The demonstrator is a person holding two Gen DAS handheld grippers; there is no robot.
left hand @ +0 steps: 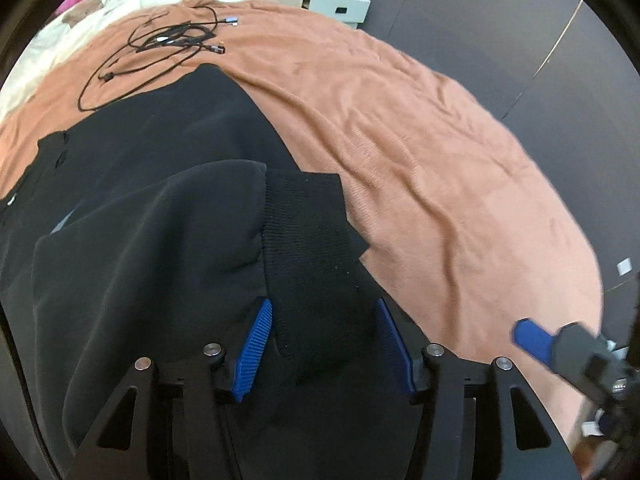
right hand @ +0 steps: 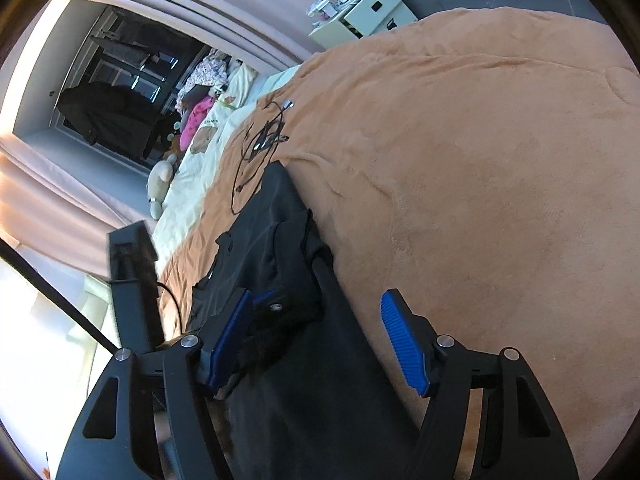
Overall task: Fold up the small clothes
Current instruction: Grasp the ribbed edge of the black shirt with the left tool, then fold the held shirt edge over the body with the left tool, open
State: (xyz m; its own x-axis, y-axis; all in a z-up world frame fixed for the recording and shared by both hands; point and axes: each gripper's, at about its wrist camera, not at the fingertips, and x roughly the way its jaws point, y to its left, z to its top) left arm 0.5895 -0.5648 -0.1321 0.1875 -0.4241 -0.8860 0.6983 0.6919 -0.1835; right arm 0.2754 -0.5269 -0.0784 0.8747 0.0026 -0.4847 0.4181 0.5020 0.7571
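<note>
A black sweatshirt [left hand: 160,152] lies spread on the orange blanket [left hand: 420,160]. One sleeve is folded across its body, ending in a ribbed cuff [left hand: 312,240]. My left gripper [left hand: 324,344] points down at that cuff. It is open, the cuff lies between the blue pads [left hand: 256,348], and neither pad presses it. In the right wrist view my right gripper [right hand: 318,340] is open over the sweatshirt's [right hand: 280,216] near edge, gripping nothing. Its blue fingertip [left hand: 532,340] shows at the lower right of the left wrist view.
A tangle of black cables [left hand: 160,48] lies on the blanket beyond the sweatshirt. Cream bedding with soft toys [right hand: 200,140] sits at the bed's head. A white nightstand [left hand: 336,4] stands past the bed. Dark floor [left hand: 520,40] runs along the bed's right side.
</note>
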